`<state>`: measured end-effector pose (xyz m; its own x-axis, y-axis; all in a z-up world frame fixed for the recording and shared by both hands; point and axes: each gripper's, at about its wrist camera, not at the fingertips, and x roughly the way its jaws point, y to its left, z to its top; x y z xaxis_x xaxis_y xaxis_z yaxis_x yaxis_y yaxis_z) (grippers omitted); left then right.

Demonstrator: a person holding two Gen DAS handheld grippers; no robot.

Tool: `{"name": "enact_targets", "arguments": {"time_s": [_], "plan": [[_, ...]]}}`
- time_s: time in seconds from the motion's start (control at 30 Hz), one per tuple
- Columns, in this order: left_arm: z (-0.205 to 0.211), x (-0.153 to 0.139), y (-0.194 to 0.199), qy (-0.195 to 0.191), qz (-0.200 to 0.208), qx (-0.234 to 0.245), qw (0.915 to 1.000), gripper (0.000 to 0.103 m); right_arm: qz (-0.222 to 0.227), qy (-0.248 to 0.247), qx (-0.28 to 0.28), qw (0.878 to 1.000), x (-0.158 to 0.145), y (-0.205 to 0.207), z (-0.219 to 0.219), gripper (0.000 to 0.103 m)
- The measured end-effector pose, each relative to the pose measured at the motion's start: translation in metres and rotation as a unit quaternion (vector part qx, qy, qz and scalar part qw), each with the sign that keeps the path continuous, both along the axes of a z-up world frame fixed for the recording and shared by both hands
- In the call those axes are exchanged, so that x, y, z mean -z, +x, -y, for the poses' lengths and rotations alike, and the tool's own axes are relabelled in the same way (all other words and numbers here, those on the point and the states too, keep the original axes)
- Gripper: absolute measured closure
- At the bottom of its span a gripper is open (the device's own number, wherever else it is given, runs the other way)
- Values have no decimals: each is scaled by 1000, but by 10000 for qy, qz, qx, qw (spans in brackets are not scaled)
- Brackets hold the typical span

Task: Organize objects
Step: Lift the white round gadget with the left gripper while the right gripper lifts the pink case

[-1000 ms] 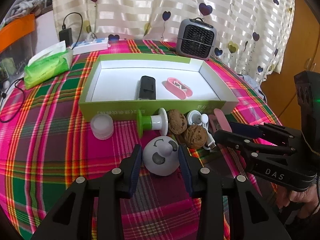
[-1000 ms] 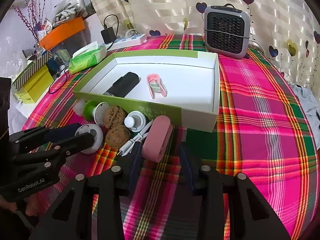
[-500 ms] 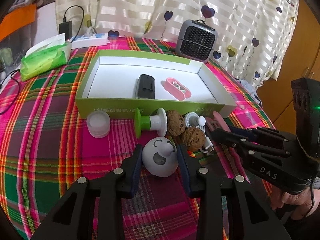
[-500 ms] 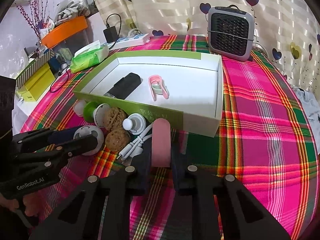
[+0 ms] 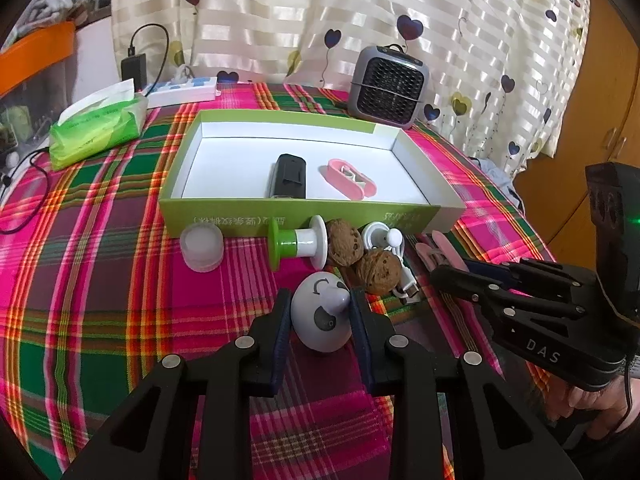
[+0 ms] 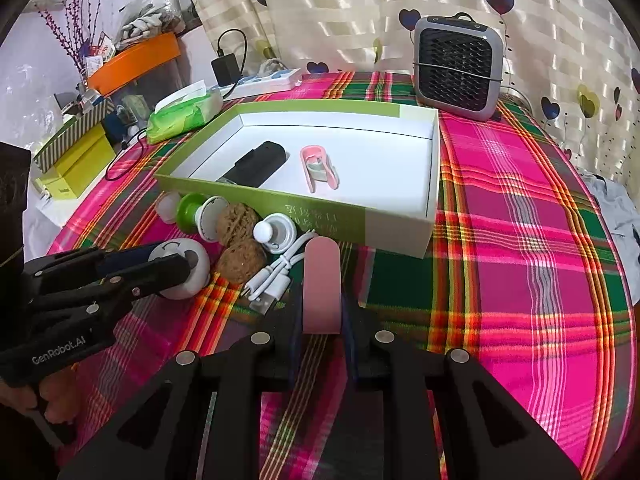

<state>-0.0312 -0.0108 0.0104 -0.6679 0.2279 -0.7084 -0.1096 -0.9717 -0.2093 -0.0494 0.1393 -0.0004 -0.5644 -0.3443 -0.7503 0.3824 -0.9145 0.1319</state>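
Woven plaid tablecloth [image 5: 100,280], matt cardboard box [image 5: 288,218], rough-shelled walnuts [image 5: 378,270], glossy satin curtain [image 5: 440,8]

Green box [image 5: 224,216] on pink-green plaid tablecloth [image 5: 100,280]

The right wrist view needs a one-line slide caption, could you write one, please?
Right claw shut on a pink case before the green box, left claw closing around a white knob.

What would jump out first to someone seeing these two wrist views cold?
Both grippers are at work in front of the green box: the left gripper is closing its jaws around a white dome-shaped gadget, and the right gripper is shut on a pink oblong case. Behind them a clutter of two walnuts, a white cable and a green-and-white stopper waits against the box wall, all on the loud pink-and-green plaid tablecloth.
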Motion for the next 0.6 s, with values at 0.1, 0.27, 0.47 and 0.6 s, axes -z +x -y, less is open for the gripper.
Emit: {"name": "enact_targets", "arguments": {"time_s": [0.1, 0.27, 0.47, 0.6], "plan": [[-1, -2, 4, -24, -41, 3, 10000, 77, -26, -35, -23, 10000, -2, 5, 0, 85], [-4, -10, 12, -38, -146, 16, 9999, 77, -136, -83, -74, 9998, -9, 14, 0, 85], [-8, -22, 22, -33, -297, 42, 9995, 77, -314, -129, -166, 9993, -21, 27, 6, 85], [-11, -28, 28, -52, -377, 37, 9993, 77, -380, -157, -214, 9989, -25, 33, 11, 84]]}}
